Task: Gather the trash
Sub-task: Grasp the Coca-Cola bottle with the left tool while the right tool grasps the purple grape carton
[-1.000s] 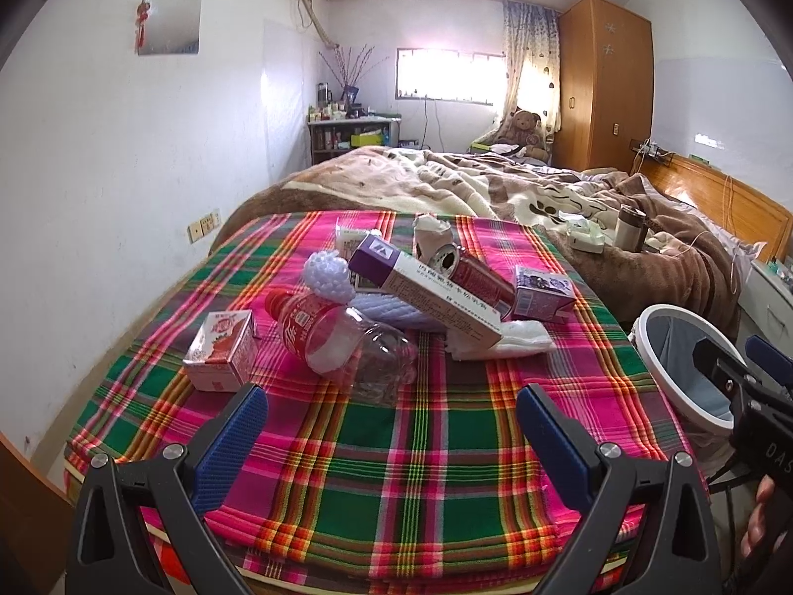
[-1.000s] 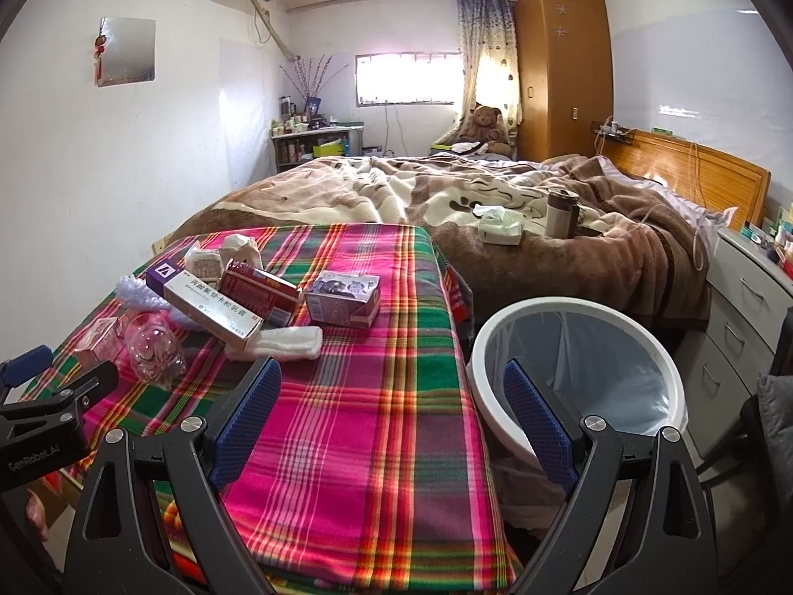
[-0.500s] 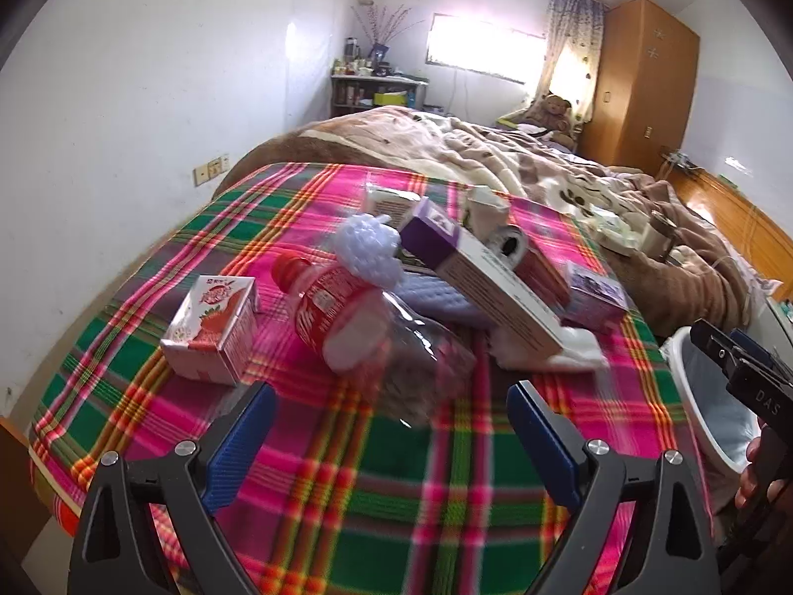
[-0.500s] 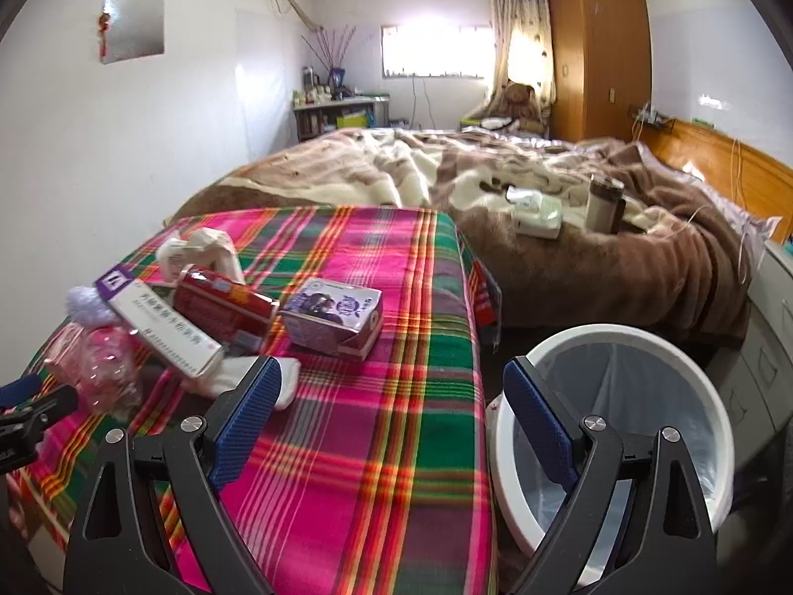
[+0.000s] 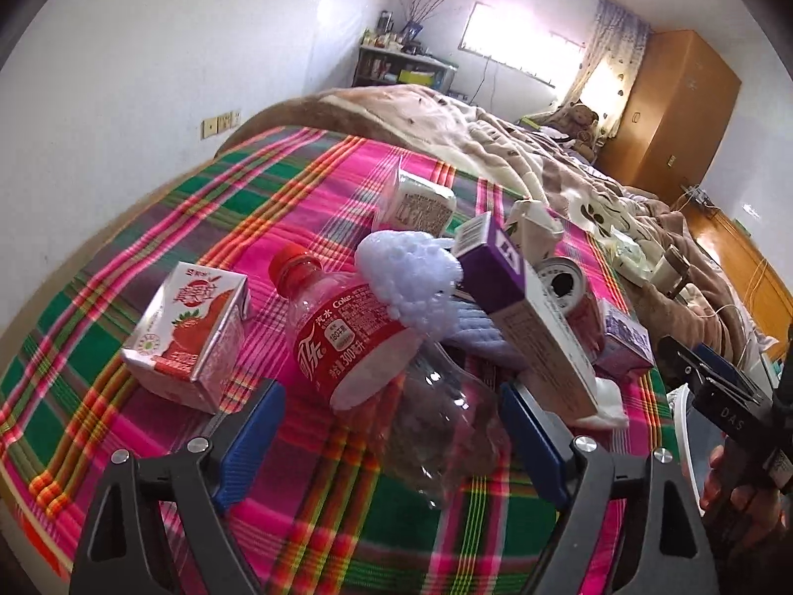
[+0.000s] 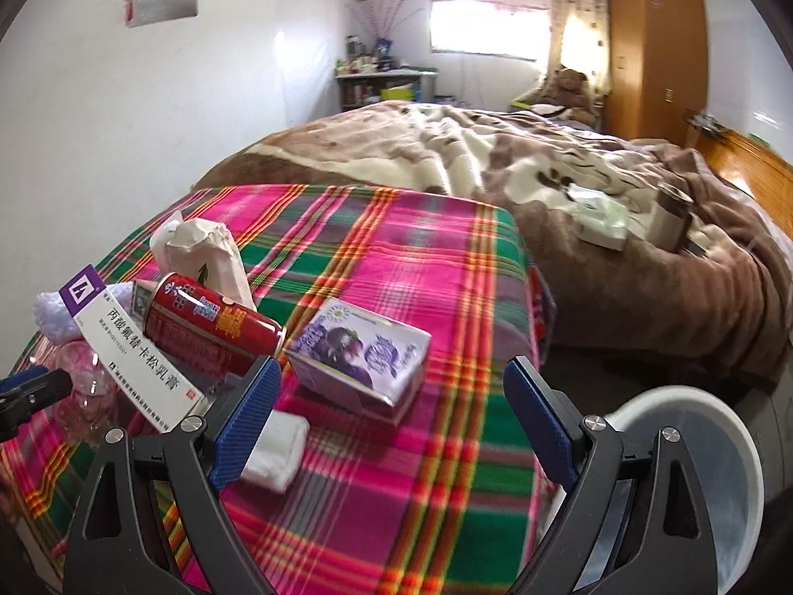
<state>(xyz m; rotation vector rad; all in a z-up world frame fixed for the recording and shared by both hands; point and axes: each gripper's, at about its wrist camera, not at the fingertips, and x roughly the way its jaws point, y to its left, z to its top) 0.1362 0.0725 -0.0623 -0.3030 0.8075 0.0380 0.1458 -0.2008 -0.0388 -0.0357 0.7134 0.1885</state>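
Trash time: your left gripper (image 5: 391, 439), low in the frame, is closing around the clear bottle (image 5: 376, 347) lying mid-frame, not squeezing yet. Right gripper (image 6: 391, 411) gapes wide, empty. Next, pinch gently, then carry it to the bin (image 6: 694, 446).

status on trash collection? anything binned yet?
Done: nothing that shows; what is visible of the white bin looks empty. In hand: left hand-held gripper is closing around the clear bottle, not yet gripping. Right hand-held gripper is open before the purple carton. Left: the pile, including the strawberry carton.
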